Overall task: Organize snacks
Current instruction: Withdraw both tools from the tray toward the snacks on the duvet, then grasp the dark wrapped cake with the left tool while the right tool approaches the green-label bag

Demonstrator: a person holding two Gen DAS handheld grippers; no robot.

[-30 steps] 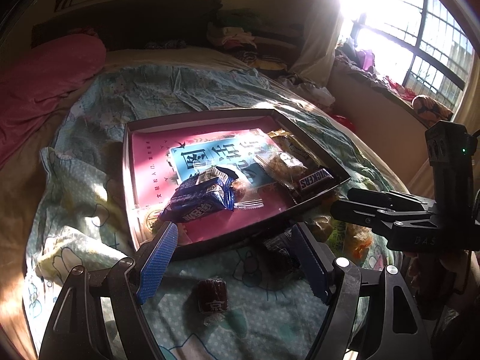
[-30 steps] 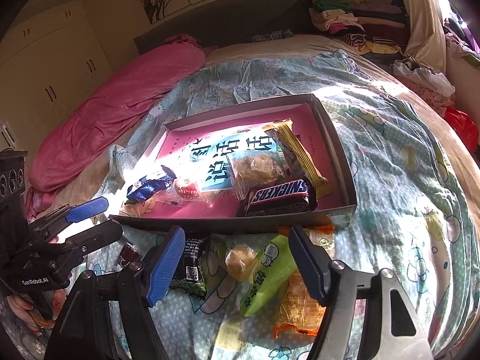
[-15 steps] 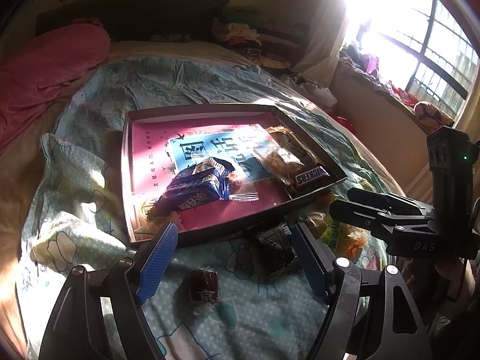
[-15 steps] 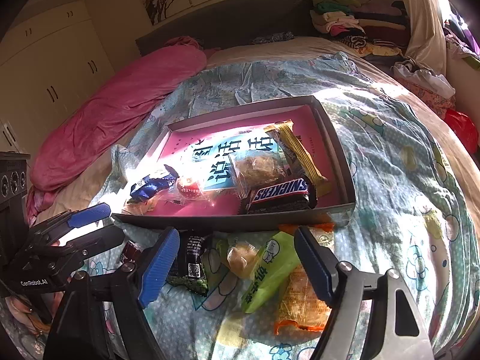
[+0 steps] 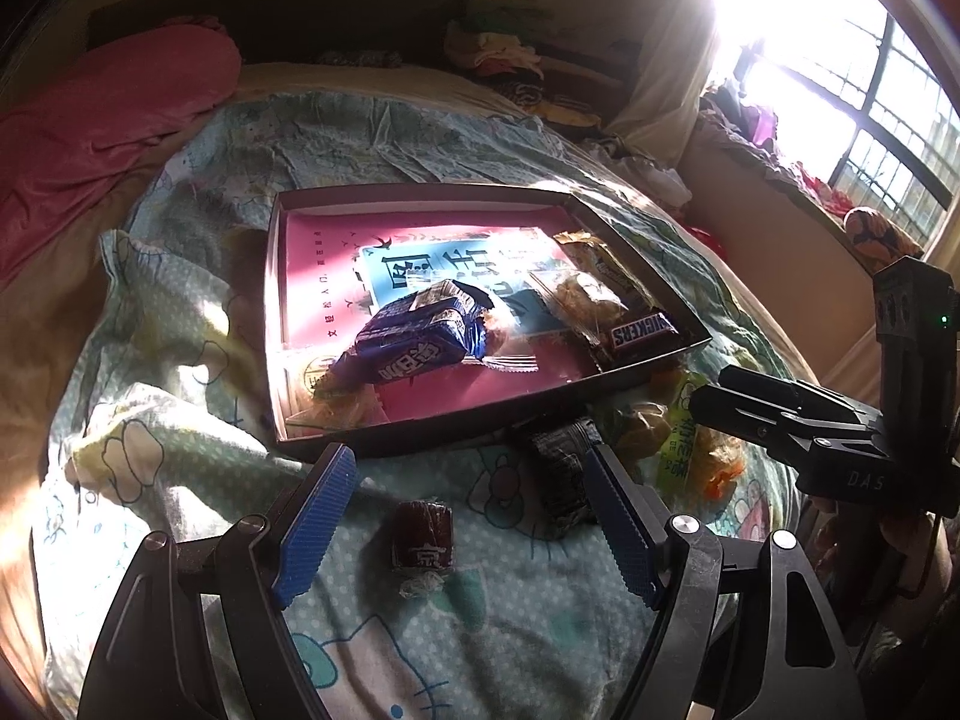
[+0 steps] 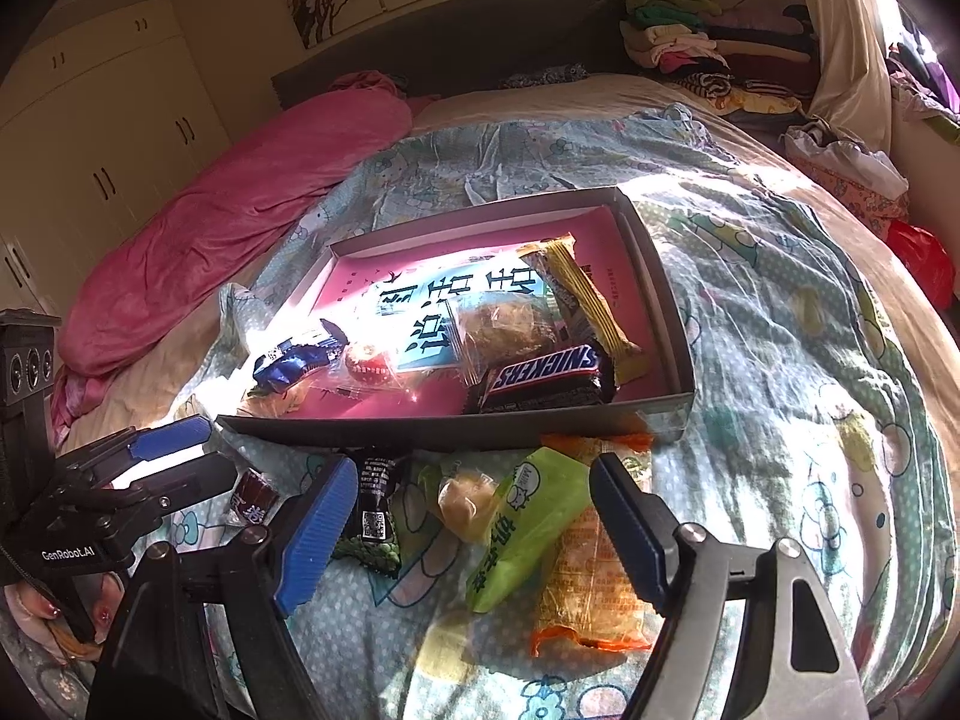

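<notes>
Several snacks in box [image 6: 654,276], Snickers [image 6: 549,369] included; both claws wide open, empty.

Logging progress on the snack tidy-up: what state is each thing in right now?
Left hand-held gripper: open, empty.
Right hand-held gripper: open, empty.
Box: lidless, partly filled.
Snickers: in box.
Blue pack: in box.
Red candy: on bedspread.
Green pack: on bedspread.

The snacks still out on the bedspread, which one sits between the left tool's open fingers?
The small dark red wrapped candy, alone in front of the left tool. The black packet, green packet and orange packet lie further right.
</notes>
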